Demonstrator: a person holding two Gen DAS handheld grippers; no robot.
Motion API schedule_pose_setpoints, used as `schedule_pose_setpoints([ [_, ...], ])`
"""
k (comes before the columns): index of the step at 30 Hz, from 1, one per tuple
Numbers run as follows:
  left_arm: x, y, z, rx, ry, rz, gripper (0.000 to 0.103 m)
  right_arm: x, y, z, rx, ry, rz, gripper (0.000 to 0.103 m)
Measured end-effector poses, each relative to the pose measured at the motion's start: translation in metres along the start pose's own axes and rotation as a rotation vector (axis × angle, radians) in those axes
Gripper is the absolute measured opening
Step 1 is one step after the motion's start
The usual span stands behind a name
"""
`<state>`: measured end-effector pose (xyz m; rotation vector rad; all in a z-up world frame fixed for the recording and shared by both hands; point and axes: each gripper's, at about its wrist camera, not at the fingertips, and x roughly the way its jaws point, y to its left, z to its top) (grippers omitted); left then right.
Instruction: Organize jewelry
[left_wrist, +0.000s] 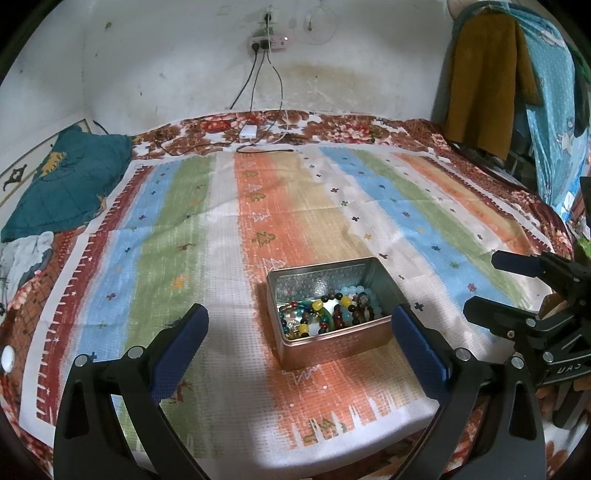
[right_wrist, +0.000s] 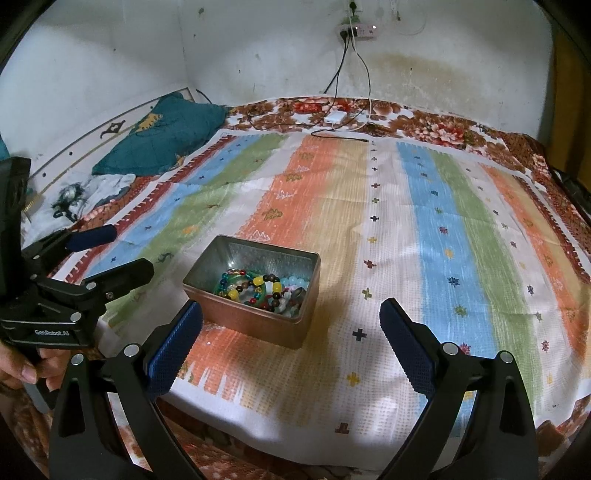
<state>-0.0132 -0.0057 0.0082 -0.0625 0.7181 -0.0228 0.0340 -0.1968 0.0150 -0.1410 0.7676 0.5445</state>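
Beads (left_wrist: 328, 312) fill the open tin (left_wrist: 334, 341) we see at lower centre of both views, resting on the striped cloth (left_wrist: 207, 236) over the bed. Our left gripper (left_wrist: 299, 334) and right gripper (right_wrist: 291, 325) both hang released and empty, just short of the tin.

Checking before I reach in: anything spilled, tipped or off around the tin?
Nothing spilled. The rectangular copper-coloured metal tin stands upright on the striped cloth, lidless, with the beaded bracelets heaped in a tangle inside. No beads lie on the cloth. Both grippers, left and right, are open and empty.
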Motion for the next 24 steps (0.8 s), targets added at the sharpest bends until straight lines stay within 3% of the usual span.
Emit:
schedule_pose_setpoints([
  [24, 0.0042, -0.001, -0.0053, -0.006, 0.022, -0.015, 0.097, 0.0024, 0.0014, -0.0048, -0.003, 0.011, -0.002, 0.097],
])
